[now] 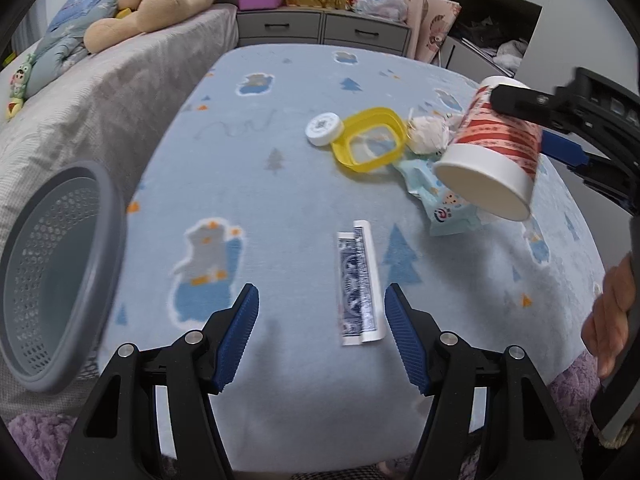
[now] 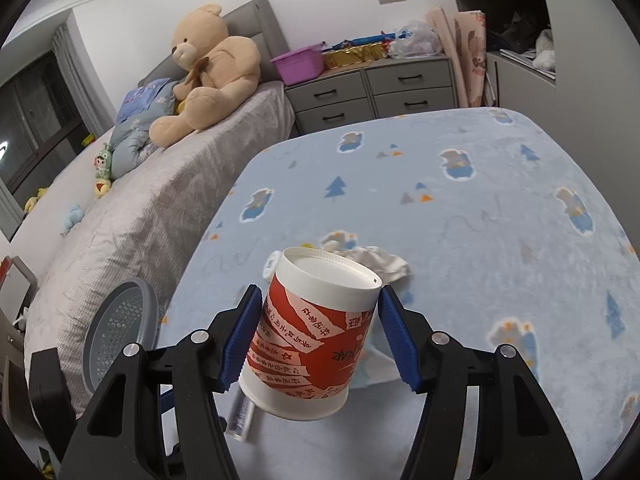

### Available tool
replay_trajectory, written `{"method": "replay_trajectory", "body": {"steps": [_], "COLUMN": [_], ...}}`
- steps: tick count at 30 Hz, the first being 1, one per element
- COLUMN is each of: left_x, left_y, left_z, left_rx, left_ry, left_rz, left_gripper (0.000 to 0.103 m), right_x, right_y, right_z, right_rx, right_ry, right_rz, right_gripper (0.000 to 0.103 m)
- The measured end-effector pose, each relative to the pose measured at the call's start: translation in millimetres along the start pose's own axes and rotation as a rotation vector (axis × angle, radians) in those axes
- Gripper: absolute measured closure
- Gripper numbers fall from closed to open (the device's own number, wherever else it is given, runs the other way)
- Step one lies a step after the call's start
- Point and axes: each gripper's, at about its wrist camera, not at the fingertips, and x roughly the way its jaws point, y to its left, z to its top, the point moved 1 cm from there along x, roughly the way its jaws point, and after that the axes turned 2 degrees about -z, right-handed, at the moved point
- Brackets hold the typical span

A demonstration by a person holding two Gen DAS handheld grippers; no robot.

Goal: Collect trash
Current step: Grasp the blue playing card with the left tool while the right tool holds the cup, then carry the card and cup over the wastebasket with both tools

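My right gripper point(image 2: 320, 332) is shut on a red-and-white paper cup point(image 2: 316, 332) and holds it tilted above the blue blanket; it also shows in the left wrist view point(image 1: 492, 148). My left gripper point(image 1: 322, 336) is open and empty, low over the blanket, with a blue-patterned card packet point(image 1: 359, 286) lying just ahead between its fingers. Further away lie a yellow plastic lid frame point(image 1: 370, 140), a white round cap point(image 1: 324, 129), a crumpled tissue point(image 1: 428, 134) and a wet-wipe packet point(image 1: 444, 204). A grey mesh basket point(image 1: 52, 276) stands at the left; it also shows in the right wrist view point(image 2: 120, 328).
The blue blanket point(image 1: 260, 184) covers a table beside a grey bed point(image 2: 132, 208) with a teddy bear point(image 2: 212, 68). A grey dresser point(image 2: 372, 88) stands behind. The person's hand point(image 1: 612, 312) shows at the right.
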Motion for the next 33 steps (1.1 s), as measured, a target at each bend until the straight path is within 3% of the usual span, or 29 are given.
{"method": "replay_trajectory", "body": {"steps": [10, 13, 15, 17, 20, 28, 33], "left_x": [42.4, 46.3, 45.8, 45.1, 41.3, 8.4, -22.1], "left_y": [-20.0, -21.2, -19.4, -15.5, -9.7, 20.0, 59.0], "left_z": [5.5, 6.2, 7.8, 8.4, 7.5, 6.6, 11.9], "left_rx": [0.002, 0.006, 0.002, -0.004, -0.01, -0.034, -0.064], "left_ry": [0.061, 0.061, 0.058, 0.059, 0.055, -0.017, -0.081], "left_rz": [0.014, 0.03, 0.032, 0.04, 0.048, 0.069, 0.107], "left_gripper": [0.042, 0.053, 0.071, 0.082, 0.089, 0.089, 0.089], "right_x": [-27.2, -31.9, -33.3, -34.4, -35.4, -35.2, -26.4], "right_y": [-43.1, -49.9, -52.8, -53.8, -52.0, -21.7, 20.0], "right_z": [-16.7, -23.3, -27.4, -30.3, -34.3, -42.8, -45.4], "right_rx": [0.04, 0.056, 0.067, 0.072, 0.074, 0.048, -0.008], "right_ry": [0.003, 0.005, 0.01, 0.014, 0.018, 0.036, 0.052], "right_rz": [-0.036, -0.041, -0.041, -0.041, -0.041, -0.011, 0.031], "right_gripper": [0.044, 0.044, 0.044, 0.044, 0.044, 0.044, 0.044]}}
